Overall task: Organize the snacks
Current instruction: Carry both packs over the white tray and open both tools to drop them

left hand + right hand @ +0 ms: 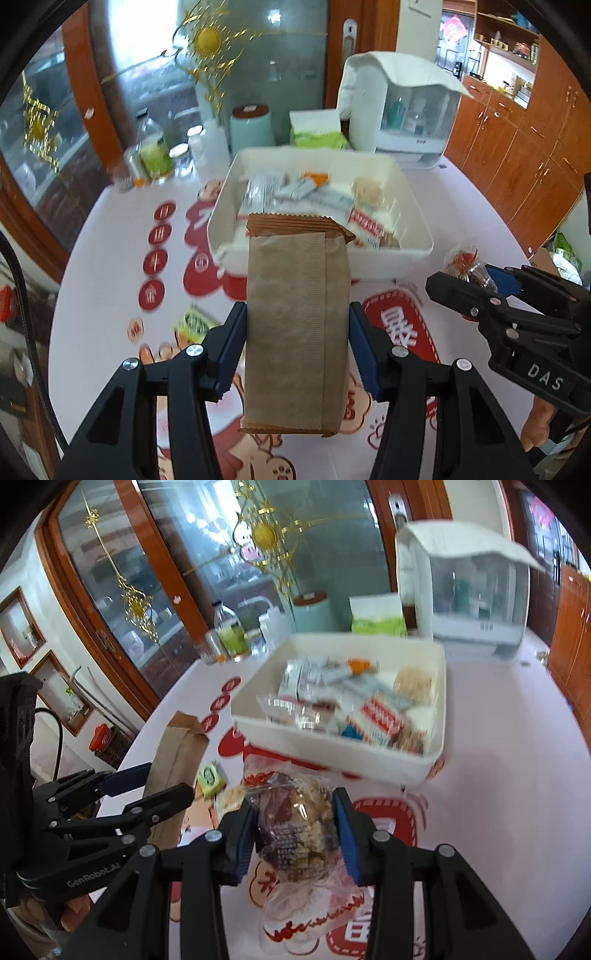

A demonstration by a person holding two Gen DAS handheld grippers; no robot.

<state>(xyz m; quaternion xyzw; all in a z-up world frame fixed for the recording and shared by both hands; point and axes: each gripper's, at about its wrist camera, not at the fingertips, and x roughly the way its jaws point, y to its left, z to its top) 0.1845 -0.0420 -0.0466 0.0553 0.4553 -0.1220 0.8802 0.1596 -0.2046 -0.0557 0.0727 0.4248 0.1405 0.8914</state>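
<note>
Brown snack packet clamped lengthwise in left gripper, raised above patterned tablecloth just short of white bin (already part-filled with snacks). Clear-wrapped grain cake pinched in right gripper alongside. Small green packet lying on cloth.

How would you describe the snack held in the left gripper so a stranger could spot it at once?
Find the white bin of snacks on the printed tablecloth. In front of it, the left gripper holds a long brown paper packet. It is plain and matte, unlike the clear wrapped snack in the right gripper.
</note>
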